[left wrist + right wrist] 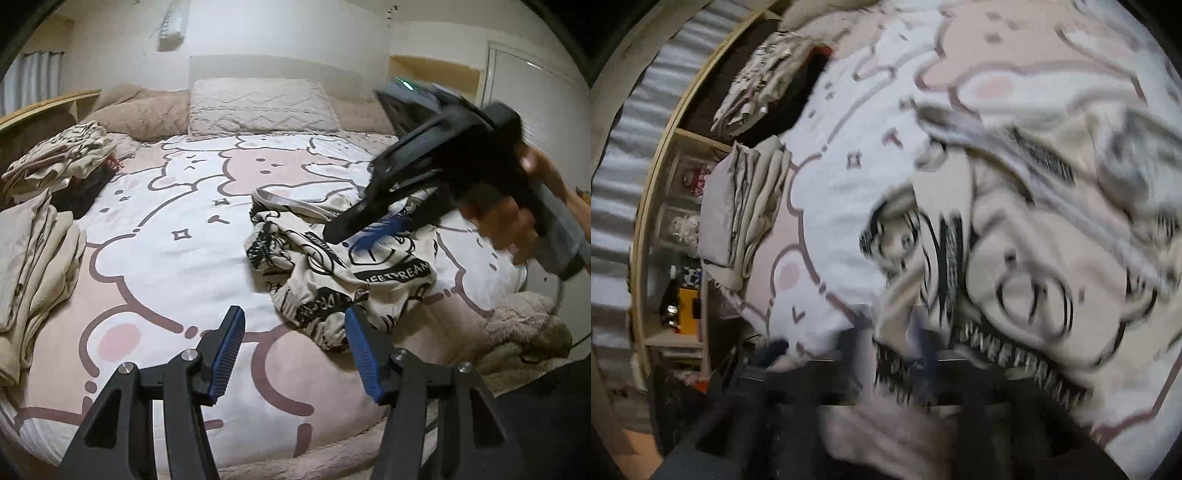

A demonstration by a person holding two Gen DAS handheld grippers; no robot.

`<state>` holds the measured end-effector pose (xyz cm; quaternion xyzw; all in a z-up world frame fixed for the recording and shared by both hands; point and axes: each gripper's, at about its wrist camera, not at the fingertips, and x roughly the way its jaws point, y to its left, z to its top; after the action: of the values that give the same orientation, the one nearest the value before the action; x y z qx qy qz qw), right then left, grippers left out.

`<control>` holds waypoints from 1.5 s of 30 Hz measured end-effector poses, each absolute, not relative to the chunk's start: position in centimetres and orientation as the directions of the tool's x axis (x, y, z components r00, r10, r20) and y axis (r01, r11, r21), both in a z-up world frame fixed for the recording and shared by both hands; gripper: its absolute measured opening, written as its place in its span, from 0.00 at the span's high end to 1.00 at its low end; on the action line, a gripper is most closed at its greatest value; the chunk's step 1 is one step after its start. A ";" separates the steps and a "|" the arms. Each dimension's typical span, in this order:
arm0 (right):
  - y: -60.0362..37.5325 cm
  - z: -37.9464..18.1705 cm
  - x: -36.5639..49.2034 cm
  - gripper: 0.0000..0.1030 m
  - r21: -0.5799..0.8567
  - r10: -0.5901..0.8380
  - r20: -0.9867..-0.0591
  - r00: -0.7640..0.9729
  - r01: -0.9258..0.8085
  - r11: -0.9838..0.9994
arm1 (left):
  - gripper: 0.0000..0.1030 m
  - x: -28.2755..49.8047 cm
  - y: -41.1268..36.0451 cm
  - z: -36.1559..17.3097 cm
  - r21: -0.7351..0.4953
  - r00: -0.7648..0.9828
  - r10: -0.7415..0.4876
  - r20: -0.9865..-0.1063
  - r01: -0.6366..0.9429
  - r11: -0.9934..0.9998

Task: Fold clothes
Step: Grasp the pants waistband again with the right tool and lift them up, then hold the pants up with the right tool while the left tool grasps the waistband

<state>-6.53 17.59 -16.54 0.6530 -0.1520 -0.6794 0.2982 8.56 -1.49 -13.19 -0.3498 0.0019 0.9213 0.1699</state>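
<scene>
On bed (177, 236), mid-right of the cartoon-print cover: one crumpled printed garment (332, 266), cream w/ black graphics & lettering, elastic cuffs or hem showing at near edge, grey band along far edge. Not folded yet, bunched in a heap w/ loose folds.

Count, all relative to that garment: 2 stacks of folded clothes well off to its left, by bed's left edge. Near stack (33, 266) plain beige/grey, several layers. Far stack (62, 158) cream w/ dark print, sitting on something dark. 3 pillows up at the head beyond the garment: one pale quilted (262, 107), one tan to its left (144, 114), a third tan one partly hidden on the right. 1 fuzzy beige blanket (524, 328) just right of the garment, at bed's edge.

2 grippers. Left gripper (295, 354) hanging just in front of garment's near edge, blue pads apart, nothing between them, right pad close by the hem but contact not clear. Right gripper (354, 225) angled down onto garment's far-right part, held by a hand (517, 229), heavily blurred; one blue pad seen against the cloth, can't tell if jaws are gripping fabric or free.

Right wrist view: mostly smear. Garment (1015, 266) fills frame, both stacks up-left of it, wooden shelf unit (676, 240) beyond them.
</scene>
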 end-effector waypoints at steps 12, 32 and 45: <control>13.9 -21.0 -4.5 0.97 0.548 -0.540 -0.836 0.098 0.222 -0.807 | 0.45 9.4 -3.6 -12.2 -0.117 -0.745 0.258 -0.615 -0.238 -0.964; 21.7 20.0 -4.6 0.97 0.630 -0.918 -0.151 -0.367 0.679 -0.375 | 0.29 10.1 -8.1 1.2 -0.129 -0.965 0.185 -0.186 -0.162 -0.978; 22.0 16.2 -3.1 0.97 0.638 -0.940 -0.199 -0.276 0.691 -0.339 | 0.29 5.7 -8.2 1.8 -0.243 -0.926 0.217 -0.309 -0.144 -0.959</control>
<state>-3.15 21.98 16.21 0.2823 -0.2203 -0.7679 0.5311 5.68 -8.16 1.84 -0.1688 -0.1085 0.9753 0.0924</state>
